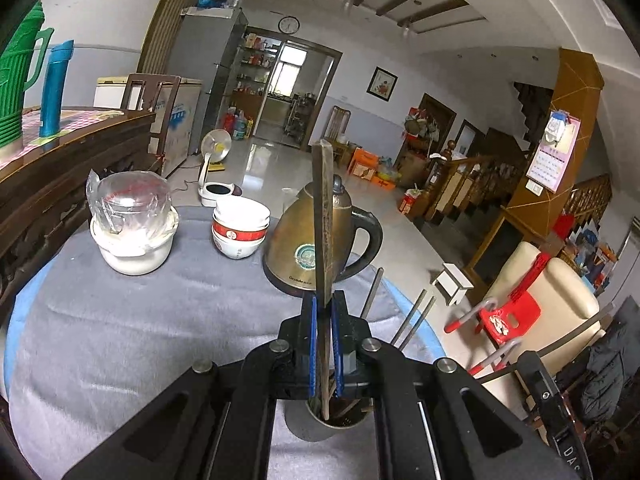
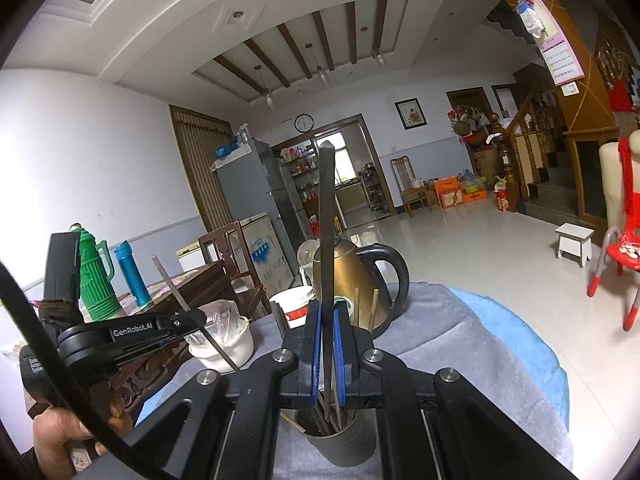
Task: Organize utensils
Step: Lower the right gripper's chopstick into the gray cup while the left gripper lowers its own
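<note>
Jaws of both the left gripper [image 1: 324,320] and right gripper [image 2: 327,320] are clamped on a thin dark chopstick each [image 1: 323,216] [image 2: 327,216], above the grey metal holder cup [image 2: 340,444]; some chopsticks already stand inside, these two remain.

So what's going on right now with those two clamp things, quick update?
Left gripper shut on a chopstick. Right gripper shut on a dark chopstick. Both above the utensil cup. Kettle behind, not in the way.

Left gripper [image 1: 324,320]: black linkage frame, blue pads [image 1: 313,344] lining both fingers, round silver pivot screws [image 1: 279,346] at ten and two o'clock of the finger bases. Right gripper [image 2: 327,320]: same build; the left unit, seen there at nine o'clock, carries white "GenRobot.AI" lettering [image 2: 132,331] and a black cable [image 2: 48,328].
</note>
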Motion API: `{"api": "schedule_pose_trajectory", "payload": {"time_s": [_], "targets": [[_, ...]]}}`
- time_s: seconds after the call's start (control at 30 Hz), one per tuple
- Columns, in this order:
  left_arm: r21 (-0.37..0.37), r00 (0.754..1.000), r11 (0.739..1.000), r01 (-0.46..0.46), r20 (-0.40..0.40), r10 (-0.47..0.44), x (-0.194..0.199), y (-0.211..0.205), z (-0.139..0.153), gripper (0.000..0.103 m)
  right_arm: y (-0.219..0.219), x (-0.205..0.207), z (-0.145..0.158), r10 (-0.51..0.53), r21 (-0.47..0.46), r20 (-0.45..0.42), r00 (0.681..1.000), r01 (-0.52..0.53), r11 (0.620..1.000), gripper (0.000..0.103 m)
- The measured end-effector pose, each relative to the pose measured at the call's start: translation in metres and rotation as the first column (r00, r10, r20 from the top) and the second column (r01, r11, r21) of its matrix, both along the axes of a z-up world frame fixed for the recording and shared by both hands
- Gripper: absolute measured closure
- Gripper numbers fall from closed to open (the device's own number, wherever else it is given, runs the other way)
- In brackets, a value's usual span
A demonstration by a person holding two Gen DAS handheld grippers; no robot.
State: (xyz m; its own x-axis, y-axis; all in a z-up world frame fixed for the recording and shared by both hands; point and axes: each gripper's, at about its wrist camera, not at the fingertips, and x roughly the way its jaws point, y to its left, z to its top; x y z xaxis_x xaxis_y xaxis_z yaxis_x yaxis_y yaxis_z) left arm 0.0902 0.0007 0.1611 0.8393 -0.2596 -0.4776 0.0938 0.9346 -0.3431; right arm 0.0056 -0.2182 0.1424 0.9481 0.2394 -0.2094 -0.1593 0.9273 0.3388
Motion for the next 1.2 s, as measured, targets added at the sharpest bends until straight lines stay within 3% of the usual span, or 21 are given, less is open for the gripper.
{"api": "schedule_pose_trajectory", "payload": {"time_s": [0.73,1.2], "targets": [[-0.026,1.0,1.0,0.012,0.004,-0.011,0.007,-0.001,0.003,0.096,0.003,0.003,0.0,0.004,-0.005,-0.006,1.0,-0.004,1.0,0.096],[0.023,0.999,1.0,0.014,-0.031,-0.013,0.016,-0.012,-0.008,0.096,0.009,0.016,-0.009,0.02,-0.027,-0.065,0.998,-0.022,0.999,0.096]]}}
